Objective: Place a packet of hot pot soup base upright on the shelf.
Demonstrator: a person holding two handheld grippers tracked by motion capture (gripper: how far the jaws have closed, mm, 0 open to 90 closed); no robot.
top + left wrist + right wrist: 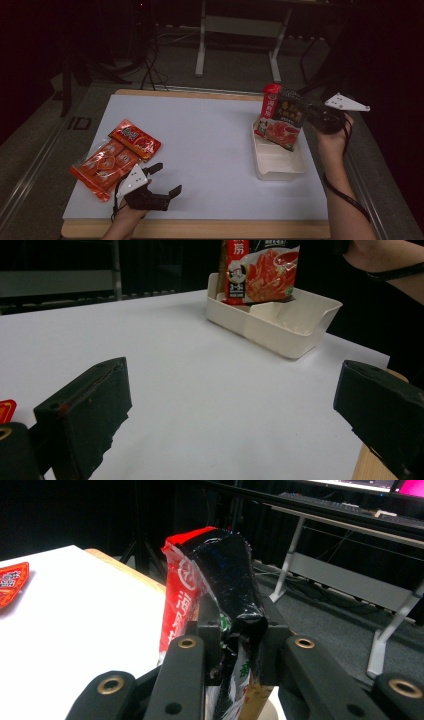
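Four sauce packets (283, 119), one white tray (280, 162), two claws (165, 179)

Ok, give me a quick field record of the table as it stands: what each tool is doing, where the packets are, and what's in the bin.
right tool: shut on dark packet, held upright over the bin
bin: white, right side of the table; red packet stands at its far end; near part bare
left tool: open, nothing between the jaws, near the front edge
waiting packets: orange-red, lying flat at table left, beside the left tool
table: white top, wooden border
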